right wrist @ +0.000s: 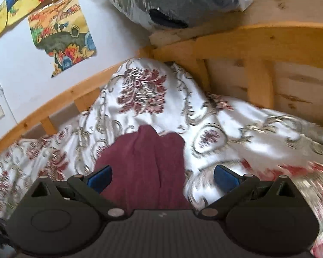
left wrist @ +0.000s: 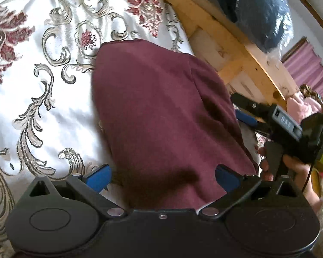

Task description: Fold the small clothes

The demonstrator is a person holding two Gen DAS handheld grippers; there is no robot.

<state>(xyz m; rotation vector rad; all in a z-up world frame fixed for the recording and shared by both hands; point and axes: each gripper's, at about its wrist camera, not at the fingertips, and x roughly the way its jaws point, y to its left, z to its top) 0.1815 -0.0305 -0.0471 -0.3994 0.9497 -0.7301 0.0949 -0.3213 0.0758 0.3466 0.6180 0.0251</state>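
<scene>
With both the left gripper (left wrist: 162, 177) and right gripper (right wrist: 162, 177) spread wide over the maroon knit garment (left wrist: 161, 116) on the floral white bedspread (left wrist: 43, 64), neither holding anything, the next fold likely calls for closing on its near edge.

The garment (left wrist: 161, 116) lies on the bedspread (left wrist: 43, 81), in front of both grippers. The wooden bed frame (left wrist: 232, 49) runs behind it (a wrapped bundle (left wrist: 258, 10) sits on top), with wall posters (right wrist: 62, 34) further left.

Home bedroom, likely a kid's. Floral bedspread (right wrist: 243, 116) under the tool, pine bed frame (right wrist: 258, 40) ahead of it, colourful cartoon posters (right wrist: 62, 36) on the wall ahead-left, bagged plush toy (right wrist: 161, 2) on the frame's ledge.
</scene>
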